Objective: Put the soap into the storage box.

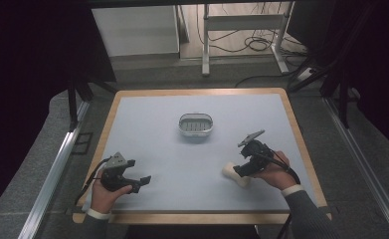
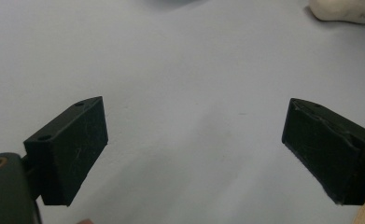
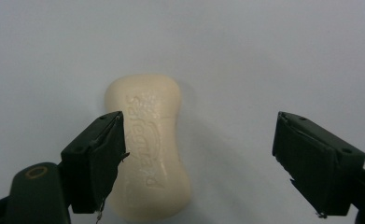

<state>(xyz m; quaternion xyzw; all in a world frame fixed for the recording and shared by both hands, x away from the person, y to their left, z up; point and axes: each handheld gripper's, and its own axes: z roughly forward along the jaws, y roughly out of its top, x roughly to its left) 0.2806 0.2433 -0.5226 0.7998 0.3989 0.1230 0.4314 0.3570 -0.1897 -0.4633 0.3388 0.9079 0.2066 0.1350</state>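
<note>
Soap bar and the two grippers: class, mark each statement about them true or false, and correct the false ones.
1. The soap bar lies on the table. True.
2. The right gripper is clamped on the soap. False: its jaws stand open, soap beside one jaw.
3. The left gripper is open over bare table. True.
4. The soap sits in the soap dish. False: the dish stands apart, mid-table.

Cream soap bar point(image 3: 148, 147) flat on table, near-right, embossed.
</note>
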